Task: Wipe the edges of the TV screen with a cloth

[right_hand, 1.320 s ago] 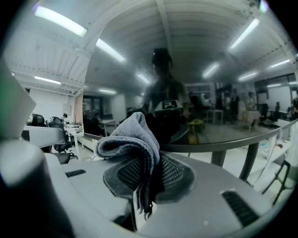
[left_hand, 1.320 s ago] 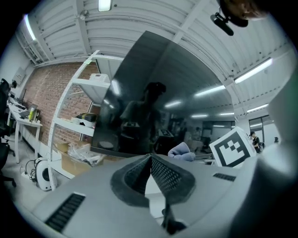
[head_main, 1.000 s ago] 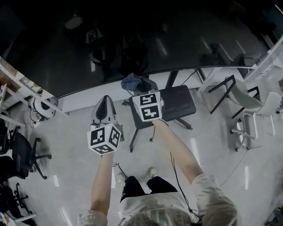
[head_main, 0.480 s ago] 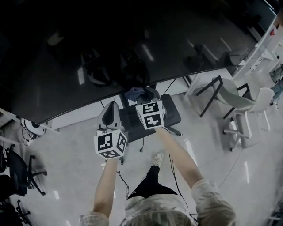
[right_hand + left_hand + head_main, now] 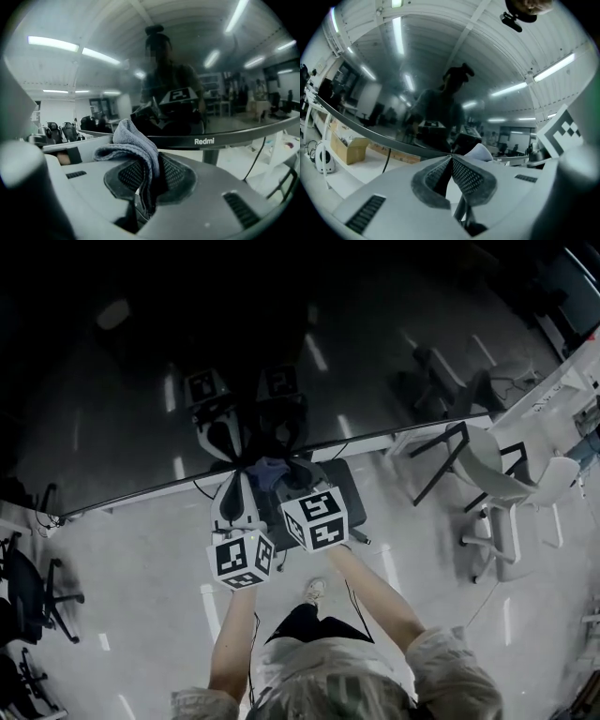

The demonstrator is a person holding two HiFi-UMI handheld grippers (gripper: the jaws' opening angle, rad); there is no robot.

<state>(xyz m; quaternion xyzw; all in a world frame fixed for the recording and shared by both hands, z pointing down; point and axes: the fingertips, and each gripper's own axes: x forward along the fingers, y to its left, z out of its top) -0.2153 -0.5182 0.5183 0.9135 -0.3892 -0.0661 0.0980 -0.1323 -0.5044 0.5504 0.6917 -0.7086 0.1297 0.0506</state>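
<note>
My left tongs (image 5: 451, 158) clenched, nothing in them, beside the right | my right tongs (image 5: 150, 174) grasping cloth (image 5: 132, 140) | cloth bunched at the tips, near TV (image 5: 375, 362) bottom edge

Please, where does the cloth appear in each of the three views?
Head view: cloth at the TV bezel, just left of centre.
Left gripper view: probably the pale fold right of the jaw tips.
Right gripper view: centre, clamped between the jaws.
Shared landmark: the TV bezel.
</note>
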